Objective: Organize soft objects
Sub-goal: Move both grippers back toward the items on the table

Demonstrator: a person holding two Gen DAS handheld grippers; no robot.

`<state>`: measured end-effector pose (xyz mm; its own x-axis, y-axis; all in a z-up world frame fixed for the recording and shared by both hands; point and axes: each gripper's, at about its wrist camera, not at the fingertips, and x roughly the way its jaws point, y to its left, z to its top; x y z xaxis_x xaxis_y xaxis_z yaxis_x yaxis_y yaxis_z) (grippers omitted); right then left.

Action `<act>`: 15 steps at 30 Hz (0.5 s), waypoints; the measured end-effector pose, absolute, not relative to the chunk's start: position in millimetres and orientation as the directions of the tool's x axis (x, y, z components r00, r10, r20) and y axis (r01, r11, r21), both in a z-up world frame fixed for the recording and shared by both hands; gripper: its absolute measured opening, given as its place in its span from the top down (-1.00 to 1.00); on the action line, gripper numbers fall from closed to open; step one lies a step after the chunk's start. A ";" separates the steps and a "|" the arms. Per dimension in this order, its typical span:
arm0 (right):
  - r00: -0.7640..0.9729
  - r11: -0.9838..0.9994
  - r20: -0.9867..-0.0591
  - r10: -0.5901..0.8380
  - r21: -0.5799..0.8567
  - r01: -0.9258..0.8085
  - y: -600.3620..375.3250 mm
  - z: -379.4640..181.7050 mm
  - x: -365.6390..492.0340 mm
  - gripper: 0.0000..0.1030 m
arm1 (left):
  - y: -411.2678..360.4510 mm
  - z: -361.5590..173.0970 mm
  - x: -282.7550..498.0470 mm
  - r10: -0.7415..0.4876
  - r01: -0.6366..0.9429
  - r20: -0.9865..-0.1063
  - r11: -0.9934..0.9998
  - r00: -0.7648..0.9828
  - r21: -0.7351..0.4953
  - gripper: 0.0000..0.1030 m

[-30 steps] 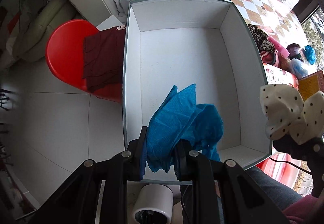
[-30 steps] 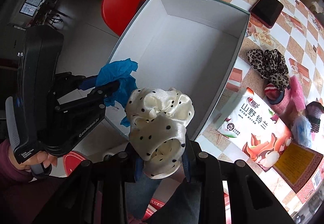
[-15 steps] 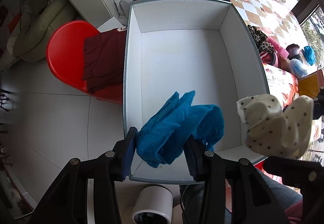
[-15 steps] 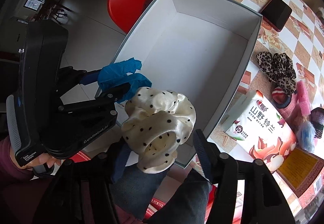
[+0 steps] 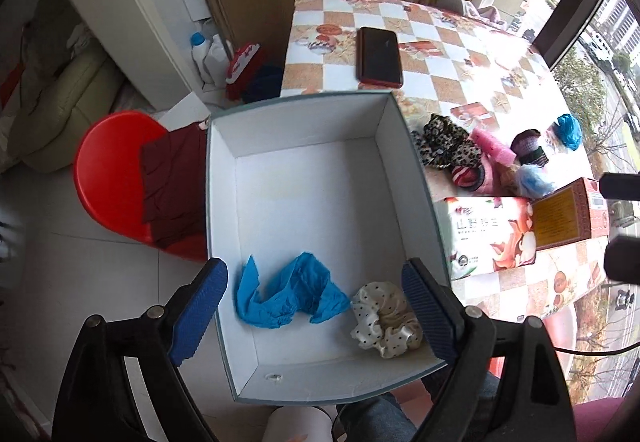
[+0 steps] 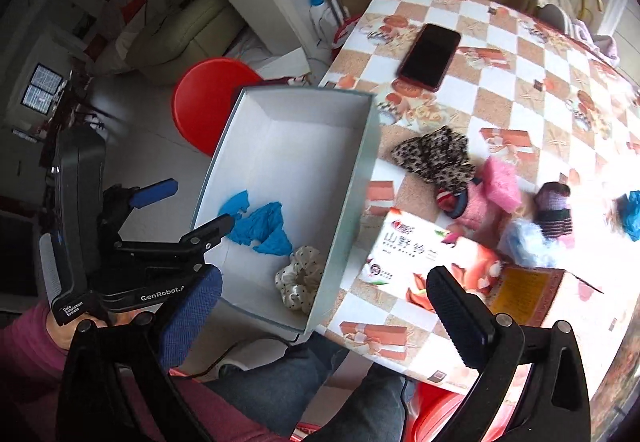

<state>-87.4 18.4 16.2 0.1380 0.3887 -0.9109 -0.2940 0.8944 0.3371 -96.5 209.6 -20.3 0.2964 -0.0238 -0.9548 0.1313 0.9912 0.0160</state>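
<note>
Now both grippers, left [image 5: 316,306] and right [image 6: 320,306], have let go, jaws wide and empty, so the blue cloth [image 5: 286,298] and dotted scrunchie [image 5: 386,318] lie in the box [image 5: 304,114] (near end), with more soft things waiting on the bench [image 6: 500,54].
</note>
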 end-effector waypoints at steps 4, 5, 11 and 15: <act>0.288 0.954 -0.910 0.299 0.281 -0.102 -76.6 52.6 -64.4 -1.00 | 143.8 -6.2 -60.0 -0.073 0.297 -0.945 0.954 0.319 0.027 -0.77; 0.307 0.961 -0.911 0.276 0.273 -0.056 -100.7 55.3 -58.4 -1.00 | 123.4 -8.3 -51.2 -0.067 0.344 -0.944 0.937 0.322 0.051 -0.77; 0.213 0.976 -0.962 0.172 0.195 0.093 -201.5 4.1 -19.6 -1.00 | 28.5 -52.7 -17.0 -0.010 0.548 -0.953 0.820 0.303 0.165 -0.78; 0.092 0.985 -0.982 0.167 0.171 0.037 -216.3 -60.1 0.9 -1.00 | -15.4 -93.4 -0.6 0.066 0.634 -0.955 0.734 0.290 0.244 -0.78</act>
<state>0.9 -216.3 -60.1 0.0920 0.1674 -0.9816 0.0366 0.9845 0.1713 -0.6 -15.4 -93.4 0.2904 0.0664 -0.9546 0.6338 0.7341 0.2438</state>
